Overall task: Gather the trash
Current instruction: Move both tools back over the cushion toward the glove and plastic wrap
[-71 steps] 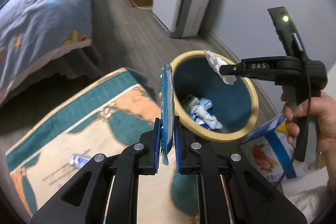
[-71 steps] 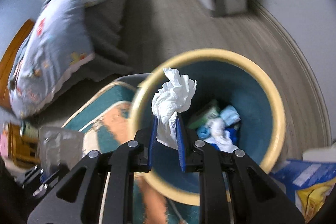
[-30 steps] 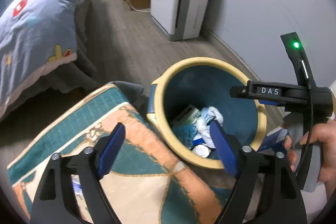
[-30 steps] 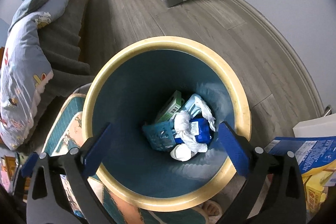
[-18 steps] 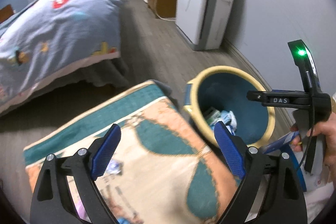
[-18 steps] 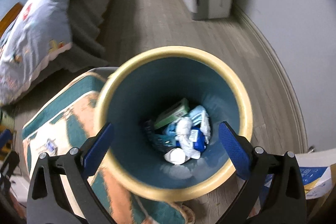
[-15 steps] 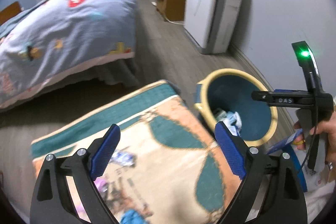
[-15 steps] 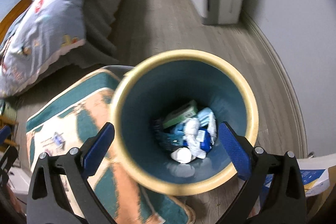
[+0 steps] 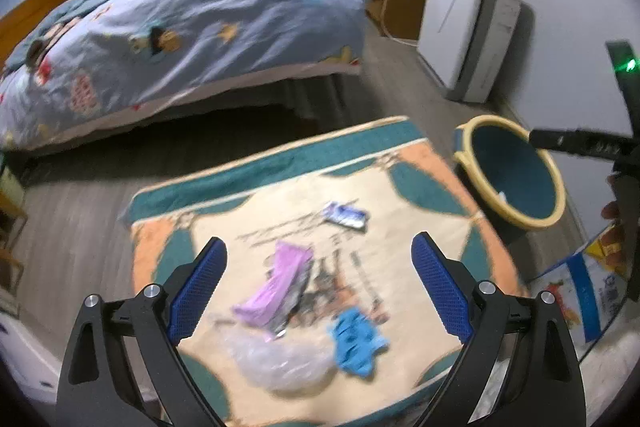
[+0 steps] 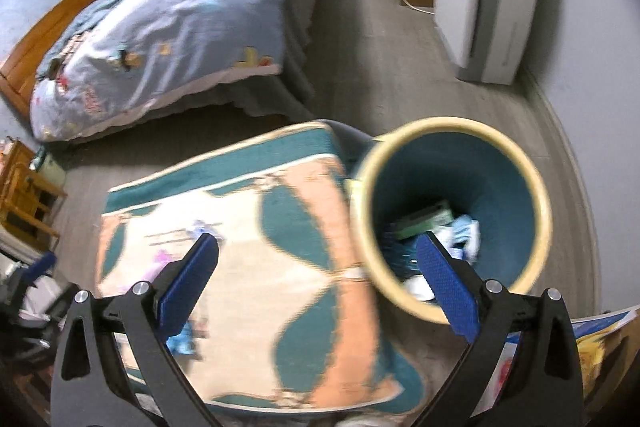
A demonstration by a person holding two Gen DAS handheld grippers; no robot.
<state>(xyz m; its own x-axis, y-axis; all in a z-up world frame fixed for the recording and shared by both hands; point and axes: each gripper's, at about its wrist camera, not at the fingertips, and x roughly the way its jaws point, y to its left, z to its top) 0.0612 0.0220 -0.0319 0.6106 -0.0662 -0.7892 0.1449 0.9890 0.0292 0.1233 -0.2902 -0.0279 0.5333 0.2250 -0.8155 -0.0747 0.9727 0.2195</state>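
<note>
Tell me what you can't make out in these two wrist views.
- Trash bin contents: left wrist view, near wall hides most.
- Purple wrapper, blue scrap, clear plastic: blurred, print unreadable.
- Printed box: right wrist view, cut off by the edge.

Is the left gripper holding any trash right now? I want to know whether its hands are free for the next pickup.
No, the left gripper stands wide open with nothing between its pads, above the purple wrapper on the rug.

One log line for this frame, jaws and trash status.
left gripper: jaws open, empty | right gripper: jaws open, empty | bin: holds trash | rug: purple wrapper, blue scrap, clear plastic left
</note>
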